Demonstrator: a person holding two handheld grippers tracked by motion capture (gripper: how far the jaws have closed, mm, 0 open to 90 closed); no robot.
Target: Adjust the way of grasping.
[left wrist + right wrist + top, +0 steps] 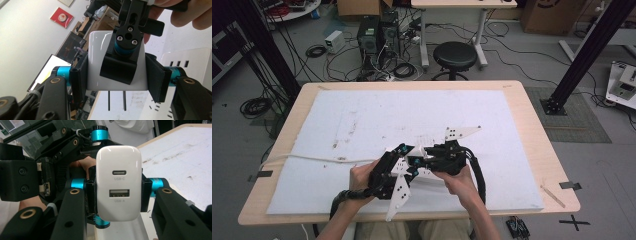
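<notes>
Both tools meet over the near middle of the counter (532, 150), at about 6 o'clock on the white mat (362, 120), and between them they hold one thing: a white charger (118, 186).

In the right gripper view the right tool (117, 195) is clamped on the charger's two long sides, with the port face turned to the camera, USB-C above and USB-A below. In the left gripper view the left tool (117, 72) is clamped on the charger (96, 60) as well, its jaws pressed flat against opposite sides; the two prongs (116, 100) point toward 6 o'clock in that view. One jaw of the right tool lies across the white body there, so the two grips cross each other on the same block.

From the high view the left tool (404, 157) and right tool (427, 159) touch nose to nose, a hand behind each, and the charger itself is too small and too covered to make out.

A white power strip (185, 65) with slots and three small ports lies just beyond the charger at about 3 o'clock in the left gripper view.

My reading is that the pick-up is done and the charger is mid-handover or being re-gripped, raised off the mat. What seems left: one tool lets go, the other turns the prongs toward the strip's slots and pushes the charger in. The prongs are not yet in any socket.
</notes>
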